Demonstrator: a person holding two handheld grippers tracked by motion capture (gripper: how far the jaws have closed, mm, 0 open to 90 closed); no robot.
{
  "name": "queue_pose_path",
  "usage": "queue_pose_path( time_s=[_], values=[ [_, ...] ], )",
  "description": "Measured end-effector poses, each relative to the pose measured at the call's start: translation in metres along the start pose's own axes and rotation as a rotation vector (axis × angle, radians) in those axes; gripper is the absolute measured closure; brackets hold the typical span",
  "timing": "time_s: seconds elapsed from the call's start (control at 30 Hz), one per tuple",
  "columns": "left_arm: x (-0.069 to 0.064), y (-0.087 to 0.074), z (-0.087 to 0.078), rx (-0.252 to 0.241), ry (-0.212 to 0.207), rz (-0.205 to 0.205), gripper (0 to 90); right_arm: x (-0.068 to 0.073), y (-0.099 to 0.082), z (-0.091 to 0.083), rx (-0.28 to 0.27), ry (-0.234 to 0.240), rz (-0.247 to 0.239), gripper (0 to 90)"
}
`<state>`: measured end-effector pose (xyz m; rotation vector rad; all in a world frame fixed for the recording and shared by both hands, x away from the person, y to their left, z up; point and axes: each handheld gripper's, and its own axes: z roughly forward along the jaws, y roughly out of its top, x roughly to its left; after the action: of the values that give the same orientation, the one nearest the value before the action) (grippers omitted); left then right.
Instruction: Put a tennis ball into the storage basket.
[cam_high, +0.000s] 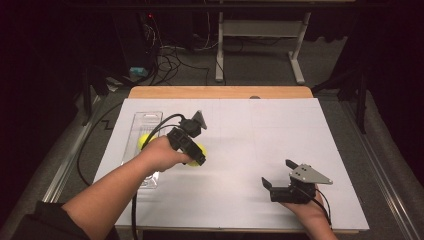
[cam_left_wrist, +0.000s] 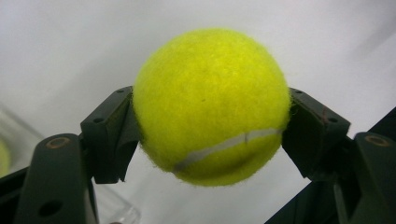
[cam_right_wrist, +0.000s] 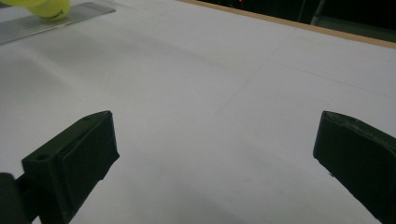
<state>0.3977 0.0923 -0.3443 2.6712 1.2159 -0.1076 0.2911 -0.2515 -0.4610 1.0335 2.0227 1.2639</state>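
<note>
A yellow tennis ball (cam_left_wrist: 210, 107) is clamped between the two black jaws of my left gripper (cam_left_wrist: 210, 135), pressed on both sides and held clear of the white sheet. From the high view, the left gripper (cam_high: 197, 156) hangs over the sheet's left-middle, just right of the clear tray (cam_high: 148, 118), with the ball (cam_high: 201, 149) at its tip. A second yellow ball (cam_high: 144, 140) lies in that tray. My right gripper (cam_high: 277, 173) is near the front right of the sheet, its jaws wide apart with nothing between them (cam_right_wrist: 215, 149).
A white sheet (cam_high: 260, 135) covers the wooden table (cam_high: 220, 92). The clear tray's ribbed edge (cam_right_wrist: 46, 23) and a yellow ball (cam_right_wrist: 49, 8) appear at the top left of the right gripper view. A black cable (cam_high: 85, 150) trails off the table's left side.
</note>
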Motion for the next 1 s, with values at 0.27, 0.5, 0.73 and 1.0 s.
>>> queue_pose_path(
  time_s=[0.27, 0.5, 0.73, 1.0],
  values=[
    [0.032, -0.018, -0.013, 0.013, 0.026, -0.061, 26.8, -0.021, -0.010, -0.016, 0.007, -0.046, 0.020, 0.0],
    [0.054, -0.038, -0.024, 0.006, 0.051, -0.115, 26.8, -0.030, -0.014, -0.026, 0.006, -0.065, 0.027, 0.0],
    [0.072, -0.057, -0.033, 0.009, 0.073, -0.161, 26.8, -0.032, -0.017, -0.029, 0.013, -0.070, 0.025, 0.0],
    [0.088, -0.078, -0.041, 0.006, 0.102, -0.214, 26.8, -0.033, -0.017, -0.029, 0.010, -0.074, 0.025, 0.0]
  ],
)
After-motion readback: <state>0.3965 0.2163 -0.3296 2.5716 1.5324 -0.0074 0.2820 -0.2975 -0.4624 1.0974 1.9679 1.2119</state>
